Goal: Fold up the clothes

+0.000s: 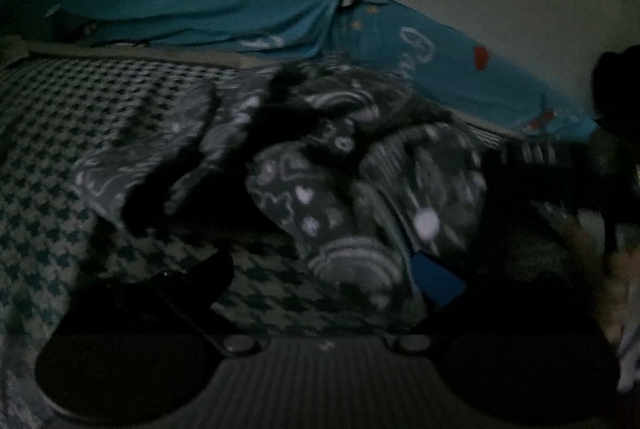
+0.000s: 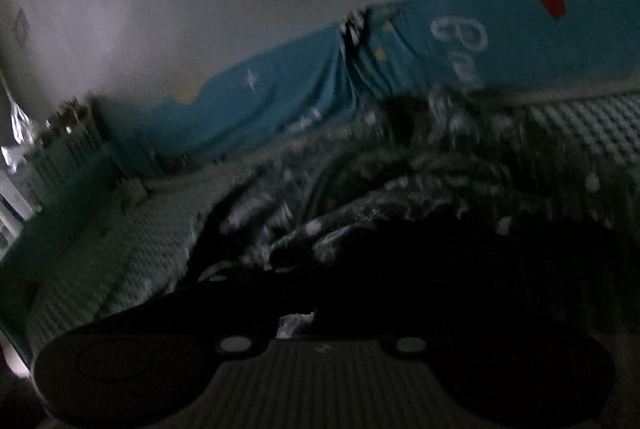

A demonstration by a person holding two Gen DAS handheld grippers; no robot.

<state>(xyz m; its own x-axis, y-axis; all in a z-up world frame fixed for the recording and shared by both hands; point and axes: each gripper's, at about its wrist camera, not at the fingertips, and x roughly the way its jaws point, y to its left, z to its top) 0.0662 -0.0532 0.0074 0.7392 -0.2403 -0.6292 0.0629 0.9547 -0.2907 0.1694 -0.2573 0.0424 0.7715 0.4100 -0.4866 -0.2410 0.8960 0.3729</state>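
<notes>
Setting: we work over a bed (image 1: 60, 133) with a houndstooth cover; a blue printed sheet (image 1: 248, 13) hangs along the wall behind. Light is poor and both views are blurred.

Task's thing: a dark patterned garment (image 1: 360, 165), white doodle print, lies bunched near the middle of the bed, not yet flat. In the right wrist view it fills the foreground, close up against the tool.

Left tool (image 1: 324, 285): fingers spread wide apart, nothing between them; it hangs just in front of the garment's near edge, over bare cover.

Right tool (image 2: 316, 293): fingers drawn together. Dark cloth crowds right around the tips, and we judge a fold of the garment is pinched there, though the murk keeps us from seeing the pads themselves.

Step in hand: we read this as the opening of a fold, one side gripped, the other not yet taken.

Next move: the left tool needs to drop onto a matching edge or corner and close, so that we can lift and spread the garment before folding.

Caution: the bunching hides the edges; picking a true hem calls for care.
</notes>
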